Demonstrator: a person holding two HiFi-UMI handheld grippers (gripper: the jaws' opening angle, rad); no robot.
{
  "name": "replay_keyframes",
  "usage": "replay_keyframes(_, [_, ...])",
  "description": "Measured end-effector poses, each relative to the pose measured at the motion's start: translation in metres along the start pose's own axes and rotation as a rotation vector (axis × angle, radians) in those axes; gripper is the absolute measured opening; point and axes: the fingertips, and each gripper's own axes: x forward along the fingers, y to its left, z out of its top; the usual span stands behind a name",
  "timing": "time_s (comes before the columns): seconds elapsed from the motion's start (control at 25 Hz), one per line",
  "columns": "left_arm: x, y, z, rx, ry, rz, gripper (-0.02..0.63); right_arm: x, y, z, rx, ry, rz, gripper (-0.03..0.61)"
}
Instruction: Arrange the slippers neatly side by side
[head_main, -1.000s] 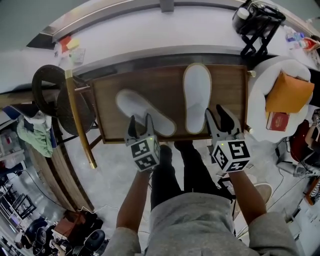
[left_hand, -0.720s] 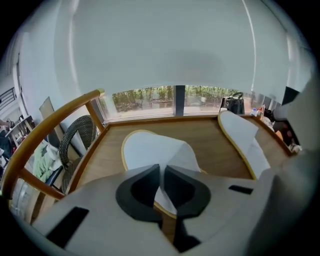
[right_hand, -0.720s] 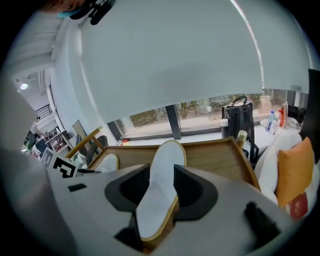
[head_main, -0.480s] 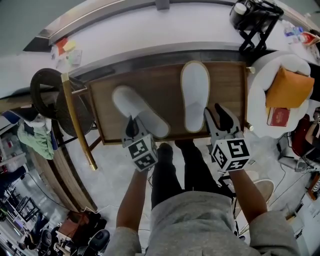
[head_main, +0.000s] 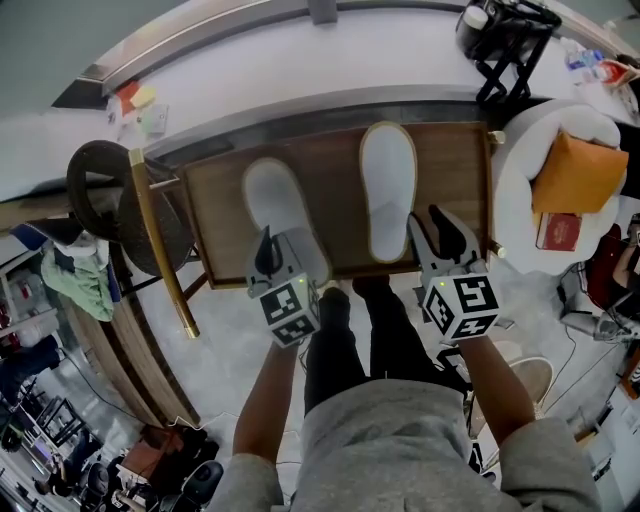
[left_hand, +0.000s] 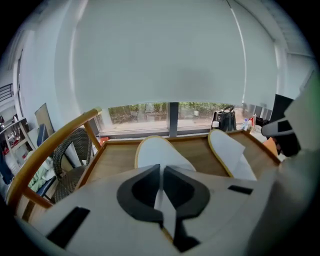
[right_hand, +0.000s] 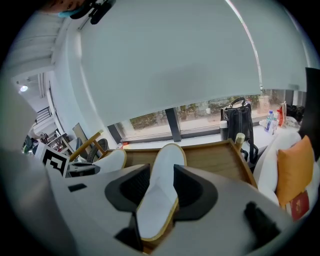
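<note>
Between the nearly closed jaws of the left tool (left_hand: 161, 170), the heel edge of the left slipper (head_main: 275, 200) is pinched. The grip is judged to let the slipper be swung round by its heel. Ahead of that tool the slipper's long axis is seen running away and slightly to the left, toe farthest out, so it is not yet parallel with its partner. To the right of the left tool, the right slipper (head_main: 388, 185) is laid flat on the wooden bench (head_main: 330, 180), its long axis straight ahead. The right tool (right_hand: 161, 175) is held with jaws apart at that slipper's heel, which is framed in the gap but not squeezed, apparently kept ready to steady it.
</note>
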Motion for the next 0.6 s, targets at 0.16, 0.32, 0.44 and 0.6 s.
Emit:
replay_keyframes(0.16, [-0.001,-0.012,0.015,0.03,-0.037,-0.03,0.021,-0.003,-0.004,0.004,0.005,-0.012,-0.007,0.155])
replay_keyframes(0.32, [0.002,-0.027,0.026,0.064,-0.069,-0.07,0.021,-0.006,-0.009,0.005,0.01,-0.018,-0.019,0.155])
replay_keyframes(0.44, [0.009,-0.041,0.029,0.075,-0.075,-0.1,0.021,-0.008,-0.016,0.004,0.017,-0.02,-0.031,0.155])
replay_keyframes(0.6, [0.019,-0.058,0.029,0.097,-0.076,-0.137,0.021,-0.01,-0.025,-0.001,0.022,-0.009,-0.044,0.152])
